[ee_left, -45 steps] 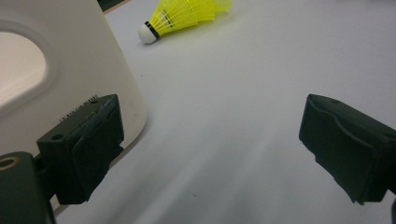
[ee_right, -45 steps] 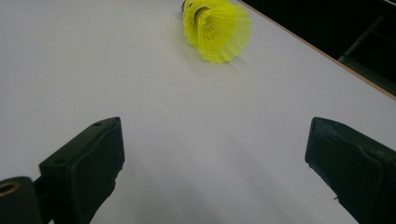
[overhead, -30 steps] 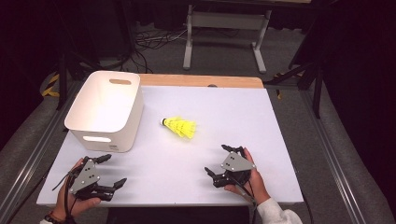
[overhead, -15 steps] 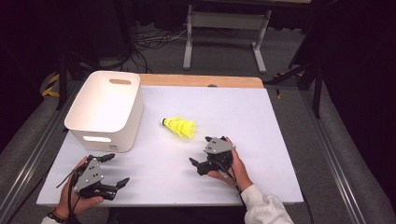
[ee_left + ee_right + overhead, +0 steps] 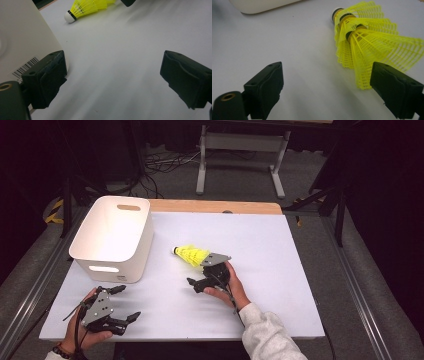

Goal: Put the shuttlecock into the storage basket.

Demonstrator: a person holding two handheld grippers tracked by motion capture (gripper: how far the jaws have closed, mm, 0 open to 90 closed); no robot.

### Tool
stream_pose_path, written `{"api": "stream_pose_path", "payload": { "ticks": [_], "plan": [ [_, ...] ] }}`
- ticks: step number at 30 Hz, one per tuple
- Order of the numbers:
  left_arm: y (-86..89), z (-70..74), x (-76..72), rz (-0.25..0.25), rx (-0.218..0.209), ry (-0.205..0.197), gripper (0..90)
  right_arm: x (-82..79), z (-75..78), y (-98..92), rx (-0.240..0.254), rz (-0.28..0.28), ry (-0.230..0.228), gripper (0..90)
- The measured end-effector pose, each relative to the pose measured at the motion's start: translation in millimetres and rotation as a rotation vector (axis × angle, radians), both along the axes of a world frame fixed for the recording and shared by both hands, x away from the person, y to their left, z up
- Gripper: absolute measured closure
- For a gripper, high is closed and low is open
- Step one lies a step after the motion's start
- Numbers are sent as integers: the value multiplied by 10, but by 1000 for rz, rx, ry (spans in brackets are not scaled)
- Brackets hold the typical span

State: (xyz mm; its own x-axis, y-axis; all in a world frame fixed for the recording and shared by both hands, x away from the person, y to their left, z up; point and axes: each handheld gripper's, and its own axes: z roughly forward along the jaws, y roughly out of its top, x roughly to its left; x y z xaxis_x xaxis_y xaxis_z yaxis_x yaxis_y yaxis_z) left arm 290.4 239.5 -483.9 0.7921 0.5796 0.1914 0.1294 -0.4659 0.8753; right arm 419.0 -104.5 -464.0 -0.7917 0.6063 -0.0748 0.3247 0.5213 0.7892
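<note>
Yellow mesh shuttlecocks (image 5: 367, 47), nested stack, white cork tip, lying on matte white surface (image 5: 280, 250) near smooth white bin (image 5: 112, 237). Right hand-held gripper (image 5: 202, 279) spread, jaws just narrowing, beside skirt; right gripper view reveals stacking. Left hand-held gripper (image 5: 125, 305) spread.

No words, brands or numbers can be read in these pictures. The only sign is a barcode label (image 5: 25, 67) with black bars on a white sticker. It stands low on the outer wall of the white bin (image 5: 22, 37), near its bottom corner, in the left gripper view. Digits on this label are not readable.
</note>
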Motion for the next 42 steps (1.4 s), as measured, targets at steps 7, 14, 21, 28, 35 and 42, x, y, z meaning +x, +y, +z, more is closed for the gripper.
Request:
{"api": "stream_pose_path", "payload": {
  "ticks": [7, 14, 21, 28, 35, 42],
  "plan": [
    [-19, -9, 10, 0, 10, 1, 80, 140, -4, 211, -23, -9, 26, 161],
    [-33, -32, 12, -1, 9, 16, 78, 254, -32, 385, -44, -110, 10, 280],
    [-36, -41, 6, -14, 27, 20, 82, 418, -6, 474, 3, -210, 25, 400],
    [-28, -50, 6, -20, 33, 26, 83, 565, 15, 507, -1, -240, 2, 749],
    [-17, -54, 10, -18, 27, 30, 82, 646, 32, 539, 8, -222, -29, 835],
    [7, -46, 18, -3, 8, 30, 74, 631, 66, 518, 55, -217, -33, 850]
  ]
}}
